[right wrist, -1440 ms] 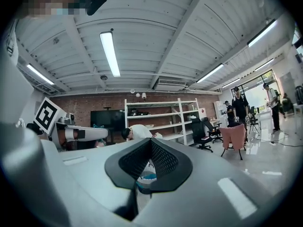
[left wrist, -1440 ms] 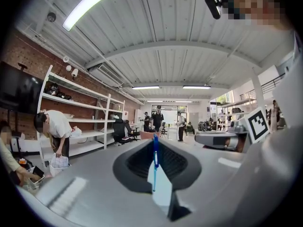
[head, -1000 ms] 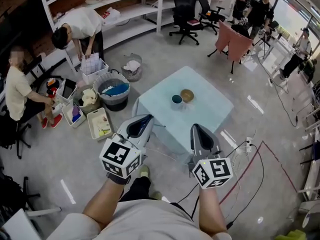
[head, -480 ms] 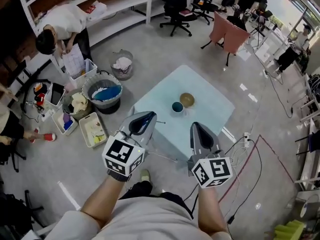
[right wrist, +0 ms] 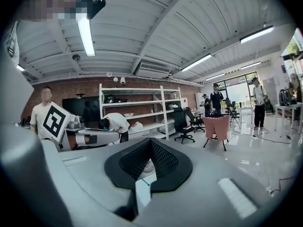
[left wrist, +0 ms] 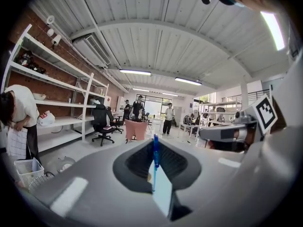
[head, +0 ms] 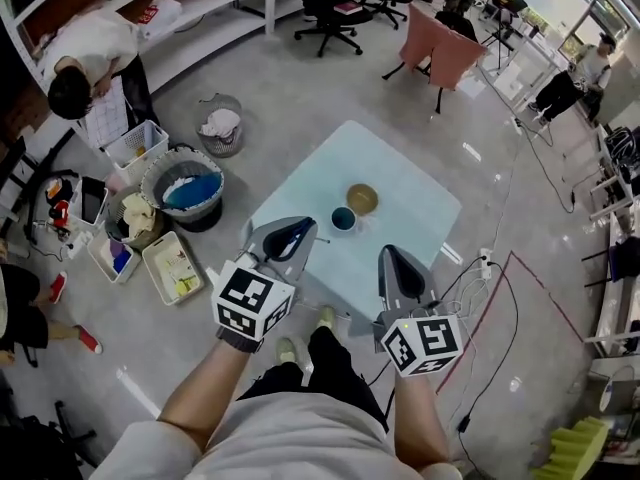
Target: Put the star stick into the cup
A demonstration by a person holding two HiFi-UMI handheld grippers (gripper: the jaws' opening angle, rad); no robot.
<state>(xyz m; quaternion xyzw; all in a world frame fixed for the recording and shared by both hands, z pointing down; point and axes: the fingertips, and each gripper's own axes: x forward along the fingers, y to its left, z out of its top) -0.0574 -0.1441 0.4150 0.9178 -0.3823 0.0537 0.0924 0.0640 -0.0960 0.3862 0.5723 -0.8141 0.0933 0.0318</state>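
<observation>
left gripper [head: 296,234]: jaws closed on blue star stick [left wrist: 155,157], stick upright along their seam | cup [head: 343,218]: on worktop [head: 410,208], just upper right of those jaws (bowl [head: 362,199] beside it) | right gripper [head: 393,263]: jaws together, empty

Ahead of the left gripper [head: 305,231], which pinches a stick [left wrist: 155,150], bare table [head: 410,208] runs up to the cup [head: 343,218]. A bowl [head: 362,199] sits just beside the cup, on its far side. The tabletop ahead of the right gripper [head: 389,255] is open. On the floor left of the left gripper stand a tub [head: 192,215] and a tray [head: 176,268].
</observation>
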